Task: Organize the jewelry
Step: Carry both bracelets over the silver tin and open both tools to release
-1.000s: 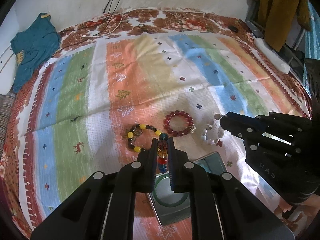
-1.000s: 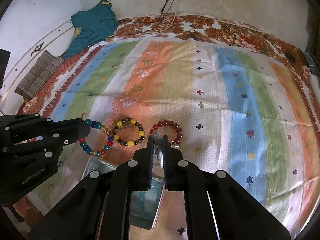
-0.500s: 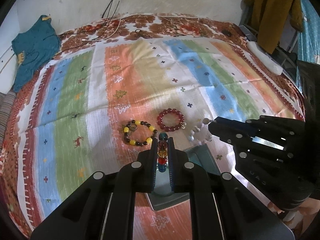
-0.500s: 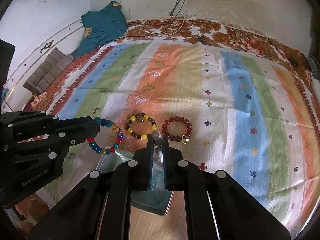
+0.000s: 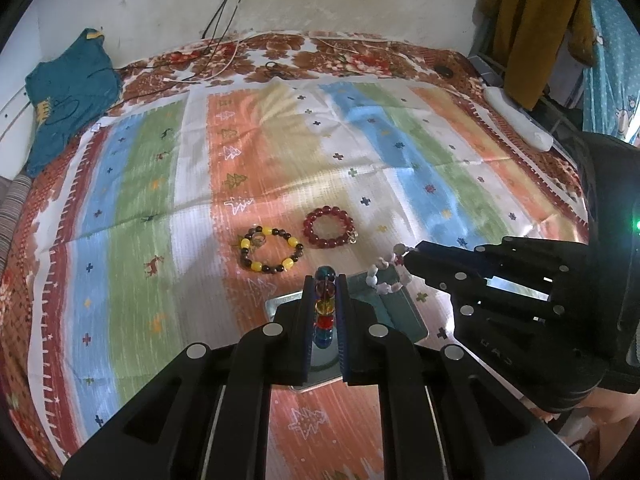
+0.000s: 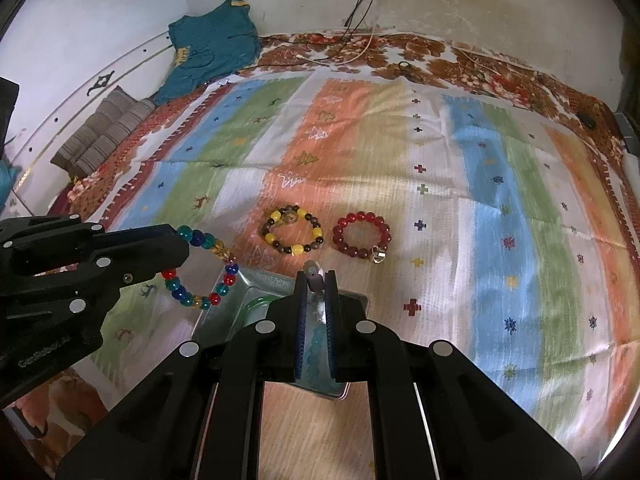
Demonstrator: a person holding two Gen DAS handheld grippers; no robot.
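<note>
My left gripper point(image 5: 325, 280) is shut on a multicoloured bead bracelet point(image 5: 324, 308), which also shows in the right wrist view point(image 6: 202, 268), hanging above the left edge of a metal tray point(image 6: 260, 280). My right gripper point(image 6: 316, 276) is shut on a white bead bracelet point(image 5: 386, 276), held over the tray point(image 5: 412, 320). A yellow-and-brown bracelet point(image 5: 270, 254) and a dark red bracelet point(image 5: 329, 227) lie on the striped cloth beyond the tray. A green bangle point(image 6: 256, 304) lies in the tray.
The striped cloth point(image 5: 280, 152) covers a bed. A teal garment point(image 5: 68, 96) lies at the far left, cables point(image 5: 224, 52) at the back wall, striped cushions point(image 6: 104, 132) on the left. A mustard garment point(image 5: 536, 28) hangs at the right.
Both grippers have lifted and drawn back towards the tray with their bracelets. The two bracelets on the cloth now sit farther from the fingertips.
</note>
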